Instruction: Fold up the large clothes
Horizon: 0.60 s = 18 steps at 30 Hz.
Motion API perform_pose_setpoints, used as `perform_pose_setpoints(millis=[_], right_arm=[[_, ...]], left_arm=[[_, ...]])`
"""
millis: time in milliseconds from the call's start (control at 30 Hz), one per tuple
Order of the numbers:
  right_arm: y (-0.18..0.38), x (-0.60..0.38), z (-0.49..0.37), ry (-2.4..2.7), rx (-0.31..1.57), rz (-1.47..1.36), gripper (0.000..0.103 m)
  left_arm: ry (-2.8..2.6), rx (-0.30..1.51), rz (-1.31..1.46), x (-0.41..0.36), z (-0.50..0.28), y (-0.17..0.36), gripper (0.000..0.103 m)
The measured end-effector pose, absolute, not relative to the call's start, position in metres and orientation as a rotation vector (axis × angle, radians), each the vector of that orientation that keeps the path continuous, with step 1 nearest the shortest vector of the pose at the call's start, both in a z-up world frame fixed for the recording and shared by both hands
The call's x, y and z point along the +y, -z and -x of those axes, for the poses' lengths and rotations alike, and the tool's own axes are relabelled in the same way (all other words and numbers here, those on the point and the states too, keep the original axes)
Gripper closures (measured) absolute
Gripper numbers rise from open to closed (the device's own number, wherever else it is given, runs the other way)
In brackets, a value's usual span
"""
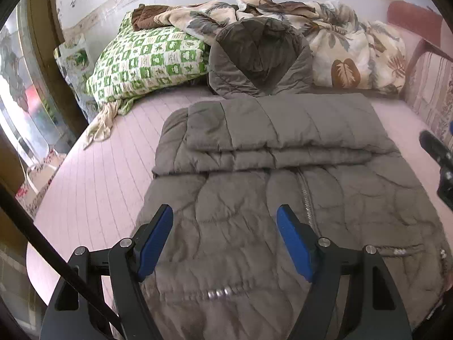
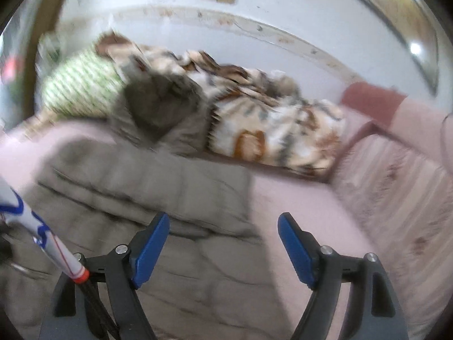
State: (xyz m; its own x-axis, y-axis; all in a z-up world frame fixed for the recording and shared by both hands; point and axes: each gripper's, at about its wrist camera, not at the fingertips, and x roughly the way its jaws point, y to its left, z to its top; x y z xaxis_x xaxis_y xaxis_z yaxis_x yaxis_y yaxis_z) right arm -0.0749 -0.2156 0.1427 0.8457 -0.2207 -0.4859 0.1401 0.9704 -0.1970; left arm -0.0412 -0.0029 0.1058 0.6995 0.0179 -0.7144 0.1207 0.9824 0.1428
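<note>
A grey quilted hooded jacket (image 1: 254, 198) lies flat on the pink bed (image 1: 93, 170). Its sleeves (image 1: 277, 130) are folded across the chest, and its hood (image 1: 257, 59) rests against the bedding at the back. My left gripper (image 1: 225, 215) is open and empty, hovering above the jacket's lower left part, beside the zipper (image 1: 307, 198). My right gripper (image 2: 223, 223) is open and empty over the jacket's right edge (image 2: 243, 215); that view is blurred. The jacket (image 2: 141, 198) fills its left half. The right gripper's black body (image 1: 438, 155) shows at the right edge of the left wrist view.
A green checked pillow (image 1: 147, 62) and a crumpled leaf-print blanket (image 1: 345, 53) lie at the head of the bed. A white wall (image 2: 283, 14) stands behind. A reddish headboard rail (image 1: 419, 28) and patterned side panel (image 2: 396, 187) bound the right side.
</note>
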Motion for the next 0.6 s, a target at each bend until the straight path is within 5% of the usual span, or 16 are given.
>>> perform_pose_setpoints(millis=[600], right_arm=[[-0.141, -0.219, 0.083, -0.157, 0.766, -0.217, 0.015]], left_arm=[[-0.060, 0.724, -0.272, -0.007, 0.102, -0.140, 0.027]])
